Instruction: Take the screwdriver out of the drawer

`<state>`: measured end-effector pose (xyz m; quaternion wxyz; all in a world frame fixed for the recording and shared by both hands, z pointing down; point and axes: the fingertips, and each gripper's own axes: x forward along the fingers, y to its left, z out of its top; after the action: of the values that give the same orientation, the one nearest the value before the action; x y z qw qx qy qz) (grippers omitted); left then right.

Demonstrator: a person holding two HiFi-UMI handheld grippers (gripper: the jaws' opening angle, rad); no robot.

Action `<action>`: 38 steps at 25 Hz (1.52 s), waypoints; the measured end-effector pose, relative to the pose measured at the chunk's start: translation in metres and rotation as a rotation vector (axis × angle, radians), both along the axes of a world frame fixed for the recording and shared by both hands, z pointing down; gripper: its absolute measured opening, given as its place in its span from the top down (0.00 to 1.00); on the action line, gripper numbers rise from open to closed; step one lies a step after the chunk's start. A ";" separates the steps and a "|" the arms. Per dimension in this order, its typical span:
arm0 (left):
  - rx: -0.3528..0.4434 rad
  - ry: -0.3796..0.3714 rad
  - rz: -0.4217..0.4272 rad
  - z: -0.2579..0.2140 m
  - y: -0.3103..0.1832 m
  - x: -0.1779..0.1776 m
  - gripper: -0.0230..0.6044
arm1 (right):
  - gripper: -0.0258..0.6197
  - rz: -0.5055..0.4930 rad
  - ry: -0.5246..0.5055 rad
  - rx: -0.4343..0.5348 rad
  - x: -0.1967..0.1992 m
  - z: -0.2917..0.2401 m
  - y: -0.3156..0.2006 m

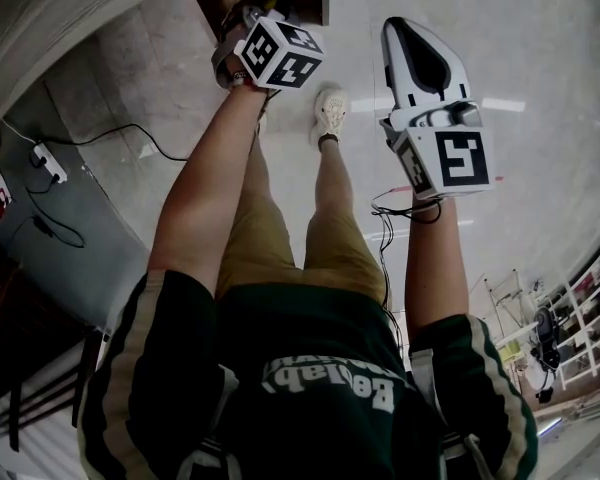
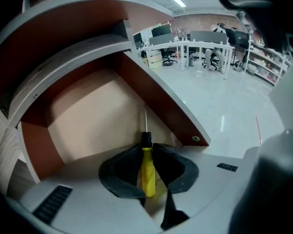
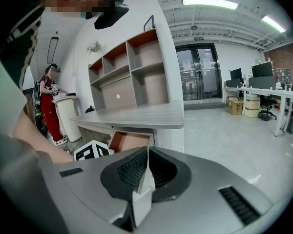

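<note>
Left claw grips the screwdriver inside the drawer.

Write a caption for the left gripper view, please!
Left gripper grips the yellow screwdriver inside the open drawer.

Drawer open above, walled around

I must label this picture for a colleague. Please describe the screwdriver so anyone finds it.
Find the grey desk and its open drawer. Inside it, the left gripper is shut on the screwdriver. It is the only yellow thing there, with a black collar and thin metal shaft.
</note>
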<state>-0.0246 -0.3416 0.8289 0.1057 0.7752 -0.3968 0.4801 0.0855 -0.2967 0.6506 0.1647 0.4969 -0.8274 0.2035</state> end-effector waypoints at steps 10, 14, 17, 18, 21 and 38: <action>-0.010 0.059 -0.040 -0.014 -0.003 -0.004 0.82 | 0.91 0.006 -0.004 -0.002 -0.001 -0.002 0.000; -0.017 0.084 -0.043 -0.019 0.000 -0.002 0.83 | 0.91 0.006 -0.007 0.010 -0.004 -0.005 0.001; -0.003 0.105 -0.047 -0.032 -0.001 -0.001 0.83 | 0.91 0.005 -0.005 0.017 -0.006 -0.011 0.004; 0.001 0.109 -0.048 -0.036 -0.001 -0.001 0.83 | 0.91 0.005 -0.004 0.019 -0.006 -0.013 0.004; 0.005 0.119 -0.043 -0.048 -0.001 0.002 0.83 | 0.91 0.008 -0.004 0.021 -0.004 -0.020 0.004; 0.046 0.166 0.004 -0.135 0.022 0.019 0.83 | 0.91 0.032 -0.033 0.114 0.000 -0.096 0.006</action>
<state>-0.0055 -0.3191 0.6936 0.1194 0.8153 -0.3963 0.4050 0.0857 -0.2909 0.5546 0.1191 0.5150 -0.8323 0.1668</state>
